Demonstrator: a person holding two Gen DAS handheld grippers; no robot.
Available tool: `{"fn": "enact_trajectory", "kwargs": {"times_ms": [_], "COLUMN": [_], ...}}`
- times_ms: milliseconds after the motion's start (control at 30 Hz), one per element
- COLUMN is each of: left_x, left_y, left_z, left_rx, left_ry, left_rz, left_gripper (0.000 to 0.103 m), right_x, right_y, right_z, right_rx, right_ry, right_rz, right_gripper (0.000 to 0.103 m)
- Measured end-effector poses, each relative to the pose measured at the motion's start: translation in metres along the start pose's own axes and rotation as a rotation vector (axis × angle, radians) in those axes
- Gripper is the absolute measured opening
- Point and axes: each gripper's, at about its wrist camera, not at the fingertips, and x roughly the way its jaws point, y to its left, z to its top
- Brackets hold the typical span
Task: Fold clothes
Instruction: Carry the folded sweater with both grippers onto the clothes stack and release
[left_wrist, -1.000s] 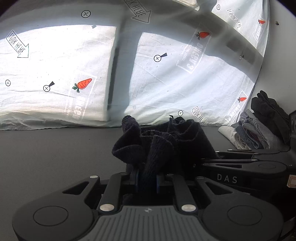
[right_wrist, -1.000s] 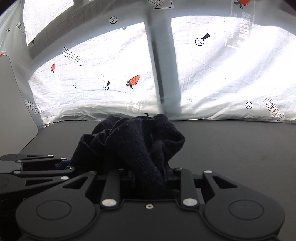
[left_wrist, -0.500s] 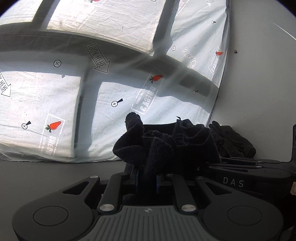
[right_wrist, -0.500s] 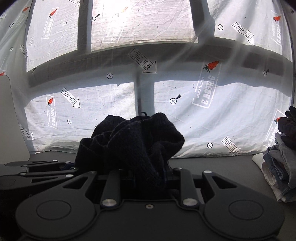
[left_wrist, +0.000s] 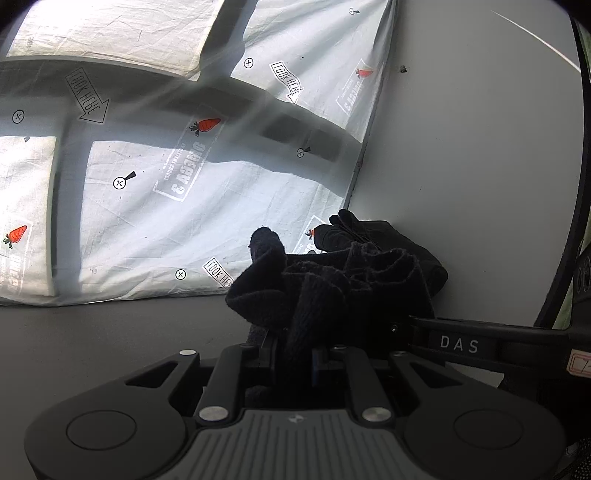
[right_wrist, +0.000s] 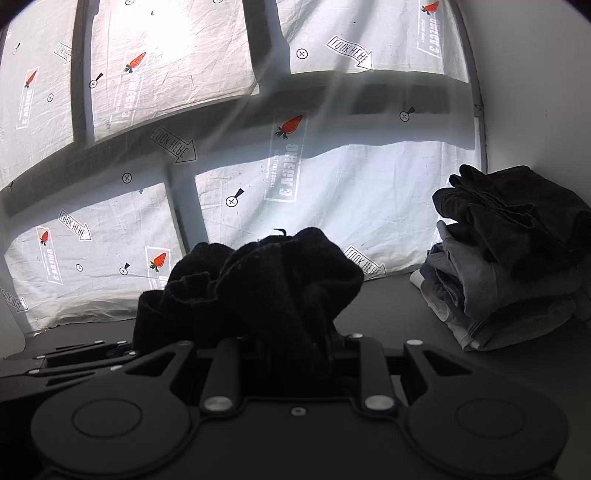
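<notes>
Both grippers pinch one bunched black knit garment (right_wrist: 258, 280) side by side, left gripper (left_wrist: 291, 360) and right gripper (right_wrist: 295, 343) each clamped on a fold, probably to carry it; the stack of folded clothes (right_wrist: 509, 266) sits at two o'clock on the dark table (right_wrist: 388, 314).

Knitted garment (right_wrist: 258, 280) bunched between both grippers, near centre. Stack of folded clothes (right_wrist: 513, 266) on table (right_wrist: 388, 317), far right. Printed sheet (right_wrist: 332, 192) hangs behind, wall (left_wrist: 472, 155) to its right.
</notes>
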Motion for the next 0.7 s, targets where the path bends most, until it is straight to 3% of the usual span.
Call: {"fn": "enact_trajectory", "kwargs": {"times_ms": [133,267,433,700], "left_x": [0.042,0.093,0.15,0.226], "left_y": [-0.071,-0.147,-0.231,-0.289], "left_z": [0.007,0.024,0.052,0.1], "left_rx": [0.017,-0.02,0.025,0.043], "left_ry": [-0.033,-0.077,-0.13,-0.187], "left_rz": [0.046,0.029,-0.027,-0.148], "left_gripper": [0.017,0.017,0.017,0.017], "right_x": [-0.013,-0.026,-0.029,-0.024], "right_y": [-0.086,-0.168,-0.248,-0.334], "right_z": [0.021,0.056,0.102,0.158], "right_rx": [-0.024,-0.035,-0.05,-0.061], "right_ry": [-0.053,-0.114,-0.19,-0.356], "right_rz": [0.073,0.103,0.087,0.006], "right_gripper": [0.026,0.026,0.026,0.026]}}
